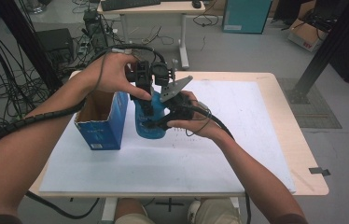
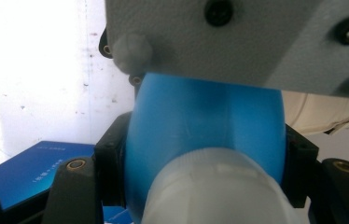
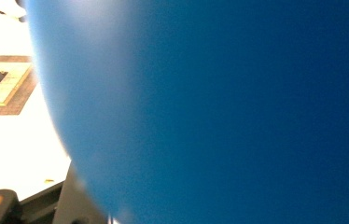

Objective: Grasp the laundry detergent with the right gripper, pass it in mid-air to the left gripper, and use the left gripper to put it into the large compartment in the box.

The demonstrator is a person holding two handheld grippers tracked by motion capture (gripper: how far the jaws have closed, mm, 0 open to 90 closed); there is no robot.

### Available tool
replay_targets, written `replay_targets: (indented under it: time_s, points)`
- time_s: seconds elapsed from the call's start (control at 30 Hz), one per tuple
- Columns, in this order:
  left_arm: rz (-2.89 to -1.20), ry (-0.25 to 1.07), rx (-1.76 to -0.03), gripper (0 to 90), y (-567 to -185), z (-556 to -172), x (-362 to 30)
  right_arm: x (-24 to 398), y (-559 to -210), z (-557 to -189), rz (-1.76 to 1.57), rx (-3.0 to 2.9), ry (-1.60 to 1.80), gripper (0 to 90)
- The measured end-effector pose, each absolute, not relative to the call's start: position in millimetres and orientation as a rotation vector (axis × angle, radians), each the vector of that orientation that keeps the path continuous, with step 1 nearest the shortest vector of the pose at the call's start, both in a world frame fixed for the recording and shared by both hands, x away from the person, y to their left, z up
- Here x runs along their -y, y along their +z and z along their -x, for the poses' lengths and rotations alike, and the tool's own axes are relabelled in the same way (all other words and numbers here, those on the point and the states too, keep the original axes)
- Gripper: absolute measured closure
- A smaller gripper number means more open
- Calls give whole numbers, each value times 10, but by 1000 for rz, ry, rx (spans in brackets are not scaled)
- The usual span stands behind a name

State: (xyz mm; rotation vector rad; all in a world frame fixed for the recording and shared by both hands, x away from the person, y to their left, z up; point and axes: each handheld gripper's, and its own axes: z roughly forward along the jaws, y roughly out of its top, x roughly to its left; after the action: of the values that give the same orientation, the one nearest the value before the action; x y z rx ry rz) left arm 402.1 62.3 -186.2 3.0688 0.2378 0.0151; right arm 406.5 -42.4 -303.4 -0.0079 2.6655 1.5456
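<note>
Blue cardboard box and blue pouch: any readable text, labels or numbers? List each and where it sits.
No text can be read.
Open blue cardboard box: pale print on its front, too small to read.
The same box's side, left gripper view: a short line, blurred.
Blue pouch with white cap: no lettering legible.

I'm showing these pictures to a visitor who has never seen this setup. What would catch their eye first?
Probably the bright blue bottle standing mid-table on the white sheet, clamped from both sides by the left gripper and the right gripper. Just left of it stands an open blue carton.
</note>
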Motion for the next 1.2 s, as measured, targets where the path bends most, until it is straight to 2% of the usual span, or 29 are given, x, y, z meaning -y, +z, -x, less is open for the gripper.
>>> replay_targets:
  time_s: [1.2]
  points:
    - [-3081,0,-259,369,-1880,-4026,-600,440,-3058,-4134,132,-2629,1546,417]
